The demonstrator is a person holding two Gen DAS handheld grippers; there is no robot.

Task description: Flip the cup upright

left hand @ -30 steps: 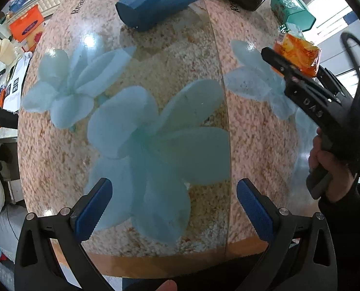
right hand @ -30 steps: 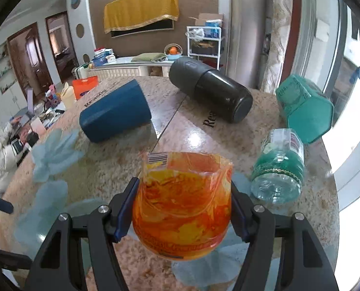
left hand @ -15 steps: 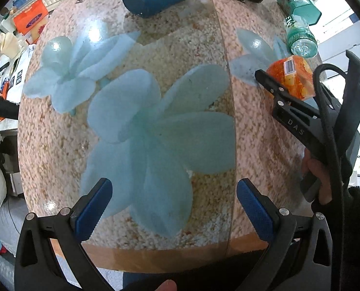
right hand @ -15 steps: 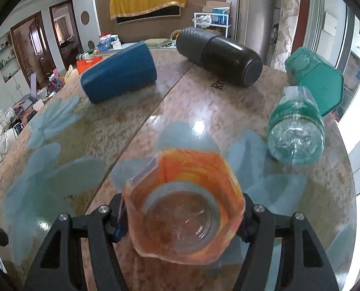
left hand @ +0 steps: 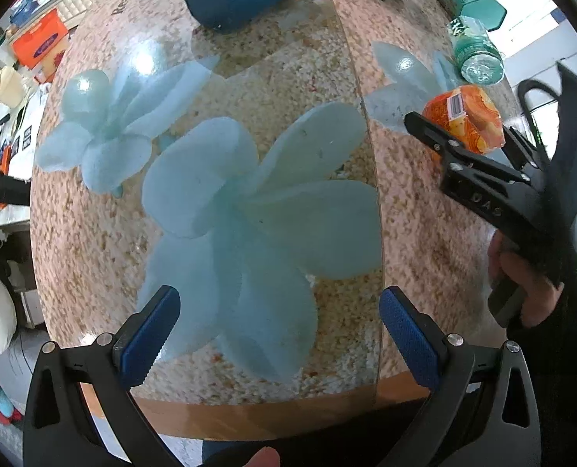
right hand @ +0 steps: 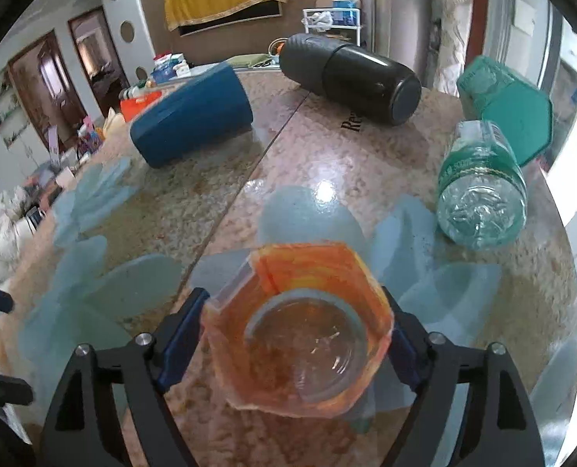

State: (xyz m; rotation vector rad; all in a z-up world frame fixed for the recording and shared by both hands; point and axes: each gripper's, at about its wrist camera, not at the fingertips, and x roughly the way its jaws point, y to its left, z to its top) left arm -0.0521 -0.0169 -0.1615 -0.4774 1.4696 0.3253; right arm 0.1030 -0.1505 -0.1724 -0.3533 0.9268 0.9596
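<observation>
Tipped mouth-up since a second ago, the orange cup (right hand: 300, 334) clamped in the right gripper (right hand: 294, 344) may topple if released above the table (right hand: 327, 163); the left gripper (left hand: 278, 334) stays spread, empty.

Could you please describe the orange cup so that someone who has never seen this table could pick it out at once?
On the round stone-patterned table with pale blue flowers, look toward the window side, just in front of the green water bottle lying down. There the right tool grips the orange cup: the only orange, six-sided, clear-bottomed vessel, its mouth facing the camera, while the blue tumbler and black flask lie sideways.
</observation>
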